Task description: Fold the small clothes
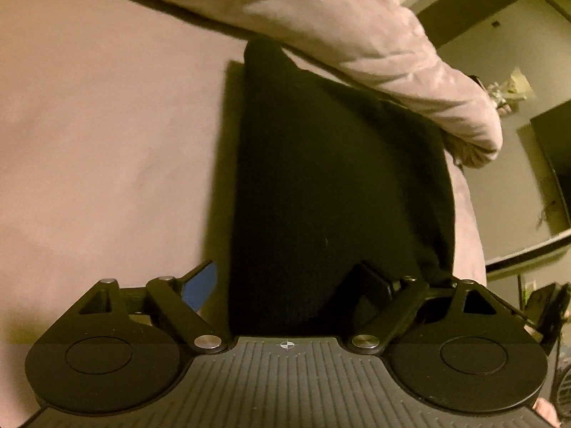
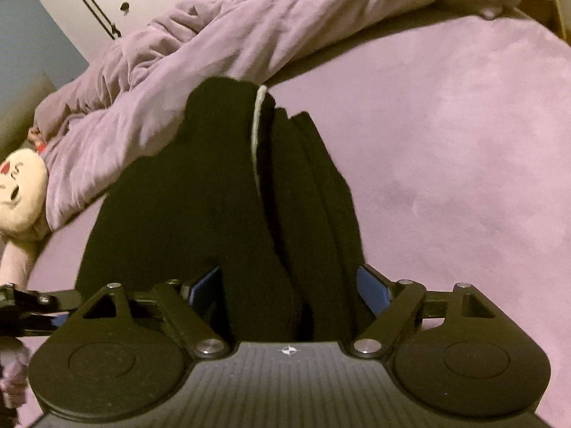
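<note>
one black garment [image 1: 332, 185], folds indistinct

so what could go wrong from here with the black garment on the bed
1. The black garment lies in several loose layers, with a pale strip showing between them; a pinch by the open right gripper might catch only some layers and spoil the fold.
2. The bunched blanket lies right against the garment's far end, so it could get snagged or dragged along.
3. The left gripper is open too, so nothing pins the cloth.
</note>
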The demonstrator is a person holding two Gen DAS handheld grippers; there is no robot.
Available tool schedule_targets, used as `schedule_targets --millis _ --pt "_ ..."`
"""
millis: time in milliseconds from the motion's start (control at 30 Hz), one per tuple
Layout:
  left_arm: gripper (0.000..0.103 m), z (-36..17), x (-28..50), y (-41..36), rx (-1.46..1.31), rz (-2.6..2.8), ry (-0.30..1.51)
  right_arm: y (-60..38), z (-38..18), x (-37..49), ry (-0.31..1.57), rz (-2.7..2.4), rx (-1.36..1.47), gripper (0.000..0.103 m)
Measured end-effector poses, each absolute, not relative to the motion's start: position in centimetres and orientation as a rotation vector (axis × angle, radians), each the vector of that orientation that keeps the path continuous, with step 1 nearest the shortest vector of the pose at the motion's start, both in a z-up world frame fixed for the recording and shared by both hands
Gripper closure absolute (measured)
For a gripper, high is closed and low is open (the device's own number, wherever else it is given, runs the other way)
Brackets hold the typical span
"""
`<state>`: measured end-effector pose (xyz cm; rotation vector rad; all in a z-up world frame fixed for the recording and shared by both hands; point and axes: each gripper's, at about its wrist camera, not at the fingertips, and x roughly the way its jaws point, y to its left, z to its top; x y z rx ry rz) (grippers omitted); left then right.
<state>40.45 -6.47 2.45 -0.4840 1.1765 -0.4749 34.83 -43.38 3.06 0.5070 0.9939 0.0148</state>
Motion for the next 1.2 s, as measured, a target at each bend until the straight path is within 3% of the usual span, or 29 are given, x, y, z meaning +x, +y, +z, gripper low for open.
schedule_targets --millis 433,500,567,633,667,800,933,1200 --pt "0.016 -1.8 45.1 -8.4 -0.599 -0.532 1.236 -45.4 -0.3 39.3 1.047 0.145 0.698 0.022" --pt "0.015 -2.0 45.4 -8.9 -0.597 -0.535 1.231 -45.1 -0.4 39.7 1.059 0.171 0.682 0.009" --pt "0.016 -1.8 45.3 -9.2 -0.575 -0.540 1.217 -44.0 -0.4 40.4 1.073 0.183 0.642 0.005" --pt "0.022 -1.5 45.0 -9.2 -0.565 -0.541 1.201 -42.9 -0.3 40.8 1.081 0.169 0.587 0.005" --pt "0.025 -1.3 44.9 -9.0 -0.563 -0.544 1.191 -42.6 -0.2 40.8 1.075 0.157 0.580 0.010" --pt "0.039 -0.1 44.3 -9.1 -0.534 -0.565 1.145 -42.9 0.6 39.8 1.043 0.164 0.626 0.046" --pt "0.047 0.9 43.9 -8.5 -0.561 -0.571 1.122 -41.8 1.5 39.8 1.040 0.157 0.632 0.053" --pt "0.049 4.7 42.8 -4.5 -0.528 -0.531 1.029 -37.7 3.9 39.7 1.002 0.277 0.674 0.054"
